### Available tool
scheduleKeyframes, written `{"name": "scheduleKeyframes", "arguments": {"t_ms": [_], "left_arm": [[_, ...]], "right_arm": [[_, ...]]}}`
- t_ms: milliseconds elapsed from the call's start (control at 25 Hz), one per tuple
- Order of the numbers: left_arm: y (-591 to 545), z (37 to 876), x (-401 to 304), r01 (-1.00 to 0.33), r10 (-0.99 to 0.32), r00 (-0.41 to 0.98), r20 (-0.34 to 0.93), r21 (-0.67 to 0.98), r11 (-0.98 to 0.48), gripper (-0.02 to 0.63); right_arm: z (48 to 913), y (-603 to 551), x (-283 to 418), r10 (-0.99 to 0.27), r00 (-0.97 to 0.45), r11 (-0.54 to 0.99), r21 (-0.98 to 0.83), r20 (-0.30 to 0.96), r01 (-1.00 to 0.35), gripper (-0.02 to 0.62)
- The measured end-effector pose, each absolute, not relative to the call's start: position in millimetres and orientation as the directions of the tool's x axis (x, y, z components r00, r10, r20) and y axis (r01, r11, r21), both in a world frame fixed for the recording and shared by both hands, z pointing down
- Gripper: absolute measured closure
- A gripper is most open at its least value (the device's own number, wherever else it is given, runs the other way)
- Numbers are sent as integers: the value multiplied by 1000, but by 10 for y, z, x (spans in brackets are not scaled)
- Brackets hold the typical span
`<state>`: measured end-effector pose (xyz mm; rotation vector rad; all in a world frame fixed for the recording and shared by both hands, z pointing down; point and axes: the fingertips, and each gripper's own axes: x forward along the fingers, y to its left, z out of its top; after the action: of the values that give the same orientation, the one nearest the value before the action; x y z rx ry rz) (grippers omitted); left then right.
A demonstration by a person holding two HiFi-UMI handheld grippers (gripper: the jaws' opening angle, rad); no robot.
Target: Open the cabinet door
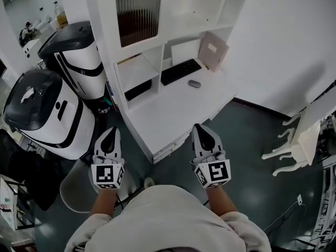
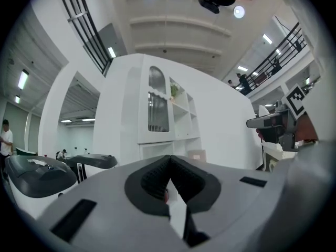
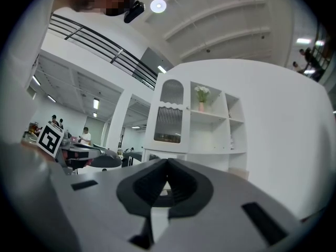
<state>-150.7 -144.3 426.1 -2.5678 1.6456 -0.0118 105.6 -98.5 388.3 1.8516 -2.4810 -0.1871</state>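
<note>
Desk ledge (image 1: 173, 109) before cabinet door (image 1: 137, 14)

Ahead of you: white surface (image 1: 176, 114). Black keyboard (image 1: 180, 71) lies at its back; small mouse (image 1: 195, 84) near keyboard's right end, apart.

You wear a pale cream fabric top (image 1: 163, 219) with loose sleeves (image 1: 100, 222). Your left light-grey plastic tongs (image 1: 109, 131) and right light-grey plastic tongs (image 1: 201, 128) are tapered shells, each with a black teardrop inset on top. At the rear of each sits a white cube (image 1: 107, 176) printed with black square markers. Seen close, the black pads (image 2: 153, 180) are finely ribbed and set in a dark-grey recess.
</note>
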Motion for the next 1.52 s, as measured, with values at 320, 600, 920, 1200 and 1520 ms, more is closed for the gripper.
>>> {"name": "scheduleKeyframes", "arguments": {"t_ms": [320, 600, 920, 1200, 1520], "left_arm": [[-1757, 4369, -1604, -921, -922, 386, -30, -70, -384, 606], [-1826, 4343, -1531, -941, -942, 334, -27, -70, -332, 606], [-1911, 4310, -1523, -956, -957, 289, -32, -68, -286, 606], [-1980, 4352, -1510, -961, -962, 271, -23, -59, -270, 606], [-2059, 4318, -1506, -964, -965, 259, -30, -61, -257, 606]], "right_arm": [[4077, -1347, 1017, -951, -310, 308, 99, -4, -946, 591], [4056, -1567, 1185, -939, -344, 343, 89, -4, -935, 591], [4028, -1710, 1258, -922, -387, 385, 83, -17, -919, 544], [4055, -1804, 1313, -914, -405, 403, 74, -7, -912, 379], [3932, -1893, 1403, -915, -400, 398, 59, -51, -916, 244]]}}
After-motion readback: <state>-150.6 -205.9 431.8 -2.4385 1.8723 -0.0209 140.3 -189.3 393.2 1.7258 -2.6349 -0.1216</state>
